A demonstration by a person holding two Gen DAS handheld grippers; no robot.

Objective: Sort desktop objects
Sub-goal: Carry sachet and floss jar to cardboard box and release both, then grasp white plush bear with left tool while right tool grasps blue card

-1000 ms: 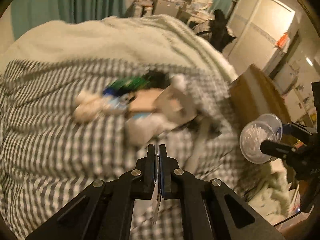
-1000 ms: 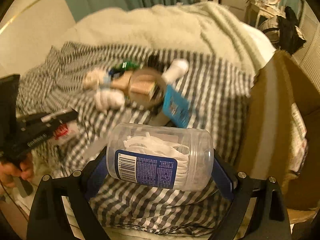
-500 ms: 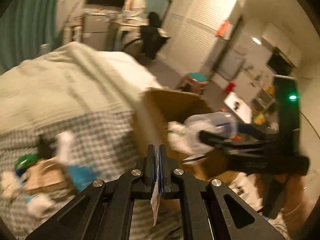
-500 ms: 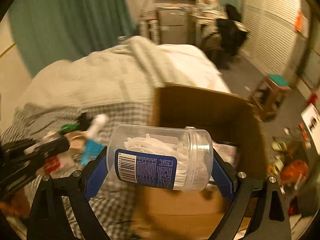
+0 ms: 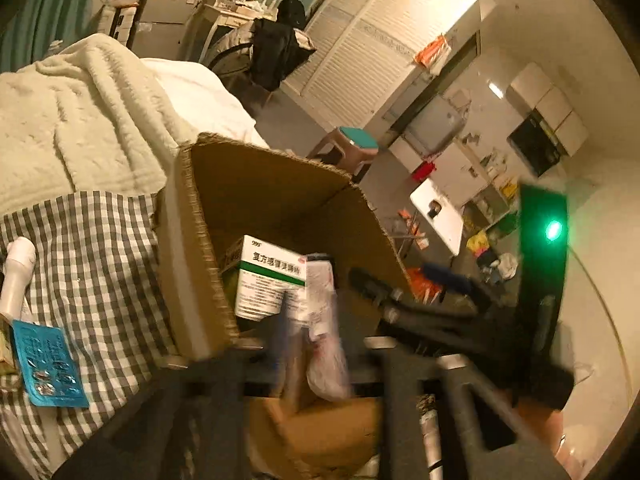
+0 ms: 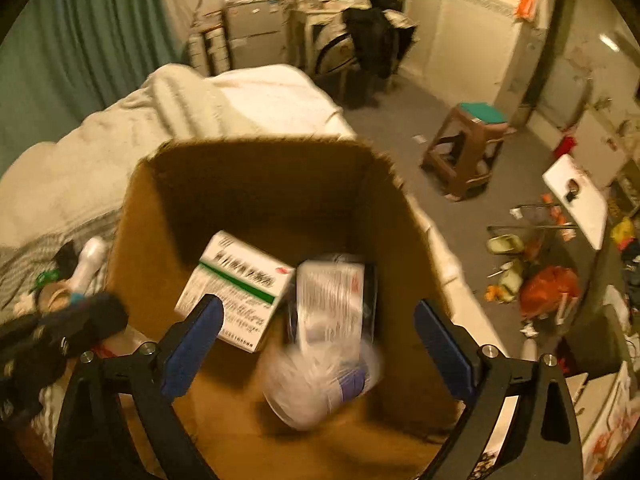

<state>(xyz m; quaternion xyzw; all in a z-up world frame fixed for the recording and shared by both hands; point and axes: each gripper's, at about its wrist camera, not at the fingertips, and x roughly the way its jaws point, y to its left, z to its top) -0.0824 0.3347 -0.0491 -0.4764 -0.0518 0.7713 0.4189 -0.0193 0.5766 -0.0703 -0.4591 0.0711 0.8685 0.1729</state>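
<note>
An open cardboard box (image 6: 132, 208) (image 5: 192, 248) stands at the bed's edge. Inside lie a white and green medicine box (image 6: 236, 288) (image 5: 268, 280) and a white packet (image 6: 332, 292). My right gripper (image 6: 316, 344) is open above the box, its blue pads (image 6: 192, 340) wide apart. The clear jar of cotton swabs (image 6: 320, 388) is a blur below it, inside the box. My left gripper (image 5: 320, 364) is badly blurred with its jaws spread; a small white and red packet (image 5: 324, 340) blurs between them over the box. The right gripper also shows in the left wrist view (image 5: 404, 284).
A checked cloth (image 5: 92, 264) covers the bed, with a blue blister pack (image 5: 48, 364) and a white bottle (image 5: 18, 276) on it. A cream blanket (image 5: 80, 120) lies behind. A brown stool (image 6: 468, 148) and floor clutter (image 6: 548, 284) are to the right.
My right gripper has opened and let go of the swab jar, which has dropped into the box. My left gripper has swung over the box and its jaws have spread.
</note>
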